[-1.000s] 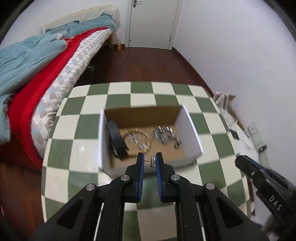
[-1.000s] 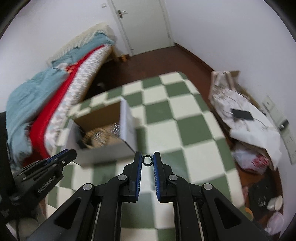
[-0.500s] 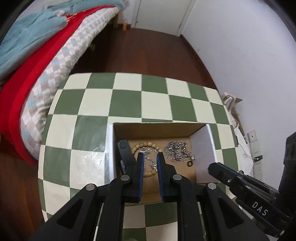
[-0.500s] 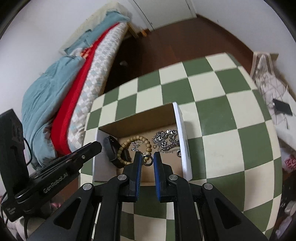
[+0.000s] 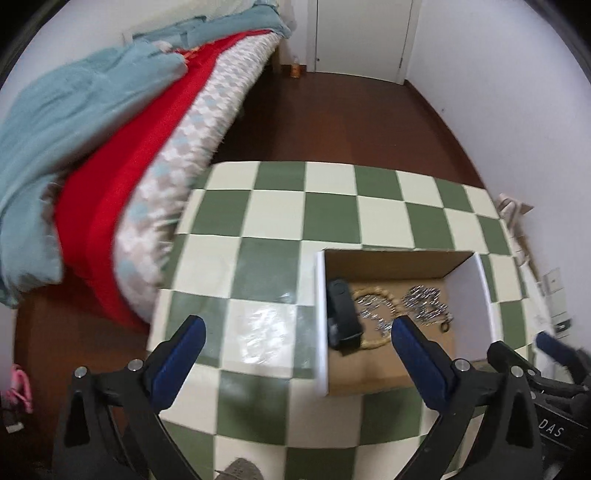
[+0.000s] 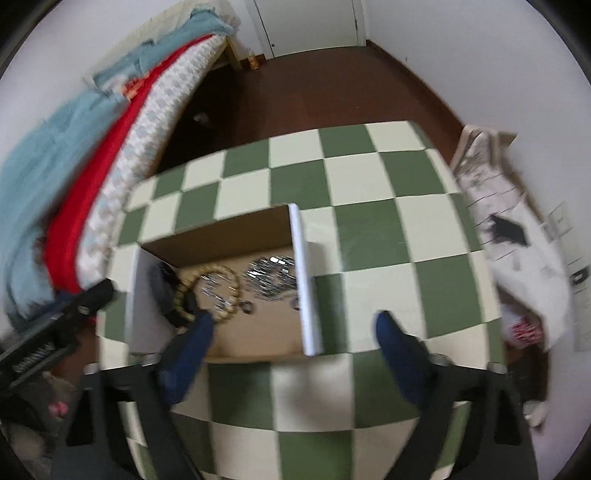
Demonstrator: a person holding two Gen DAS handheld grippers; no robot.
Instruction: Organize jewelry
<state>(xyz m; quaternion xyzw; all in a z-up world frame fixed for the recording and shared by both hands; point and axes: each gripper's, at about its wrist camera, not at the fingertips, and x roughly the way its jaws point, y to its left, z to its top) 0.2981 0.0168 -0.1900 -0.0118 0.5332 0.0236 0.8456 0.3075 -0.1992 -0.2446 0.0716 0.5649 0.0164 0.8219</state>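
Observation:
An open cardboard box sits on the green and cream checkered table. Inside lie a black band, a wooden bead bracelet, silver chain jewelry and a small ring. My left gripper is wide open and empty above the table, left of the box. My right gripper is wide open and empty over the box's near edge.
A bed with red and teal covers stands left of the table. A white bag with clutter lies on the floor at the right. Dark wood floor and a door are beyond the table.
Both grippers have opened wide and pulled back from the box. The small pieces they held are no longer between the fingers. The left gripper shifted left.

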